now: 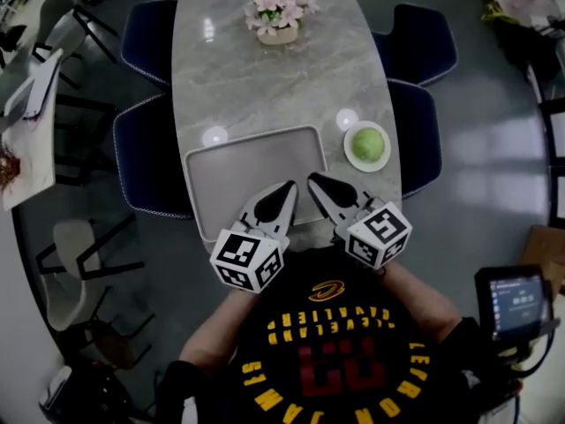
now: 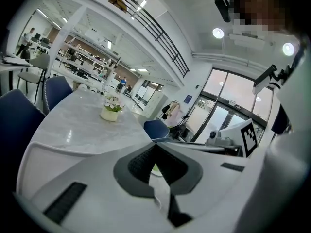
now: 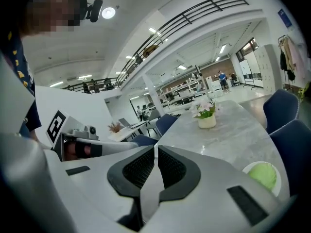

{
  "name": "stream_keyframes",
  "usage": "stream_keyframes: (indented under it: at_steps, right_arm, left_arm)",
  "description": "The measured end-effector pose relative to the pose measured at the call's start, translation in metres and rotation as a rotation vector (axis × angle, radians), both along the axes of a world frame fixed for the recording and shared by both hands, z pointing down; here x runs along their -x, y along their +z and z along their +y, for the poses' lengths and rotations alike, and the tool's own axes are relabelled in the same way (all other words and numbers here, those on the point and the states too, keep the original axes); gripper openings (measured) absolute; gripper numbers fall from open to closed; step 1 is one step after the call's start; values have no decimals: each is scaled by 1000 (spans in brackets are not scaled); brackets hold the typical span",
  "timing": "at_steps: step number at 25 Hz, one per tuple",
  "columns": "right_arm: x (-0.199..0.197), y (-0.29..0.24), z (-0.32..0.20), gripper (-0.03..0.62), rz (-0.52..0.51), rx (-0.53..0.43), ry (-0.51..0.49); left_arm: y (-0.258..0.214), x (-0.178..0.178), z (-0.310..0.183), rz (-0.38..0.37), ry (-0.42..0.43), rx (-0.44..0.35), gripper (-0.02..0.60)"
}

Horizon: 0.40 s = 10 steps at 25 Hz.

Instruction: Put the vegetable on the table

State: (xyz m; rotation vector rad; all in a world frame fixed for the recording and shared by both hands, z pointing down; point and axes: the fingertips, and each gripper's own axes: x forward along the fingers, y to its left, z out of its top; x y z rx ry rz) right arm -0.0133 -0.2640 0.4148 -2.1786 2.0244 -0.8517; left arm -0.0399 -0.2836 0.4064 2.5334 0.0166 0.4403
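Gently — fetching or finished — mind vegetable (image 1: 368,144) on plate (image 1: 347,152), centre right on table (image 1: 265,87), with left gripper (image 1: 284,188) and right gripper (image 1: 316,182) pinched shut, empty, lower centre.

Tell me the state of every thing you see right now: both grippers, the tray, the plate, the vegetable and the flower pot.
left gripper: shut, empty, over the tray's near edge
right gripper: shut, empty, over the tray's near edge
tray: empty, flat on the table
plate: on the table right of the tray, holding the vegetable
vegetable: green, on the plate, untouched
flower pot: upright at the table's far end
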Motion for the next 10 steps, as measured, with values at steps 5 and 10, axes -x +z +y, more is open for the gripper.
stream_keyframes:
  at_steps: [5,10]
  right_arm:
    - [1,5,-6,32,10,22,25]
    - [1,-1,-3,32,16,23,47]
  left_arm:
    - [2,6,-10,5,13,0,0]
    - [0,11,-10,9,24,2,0]
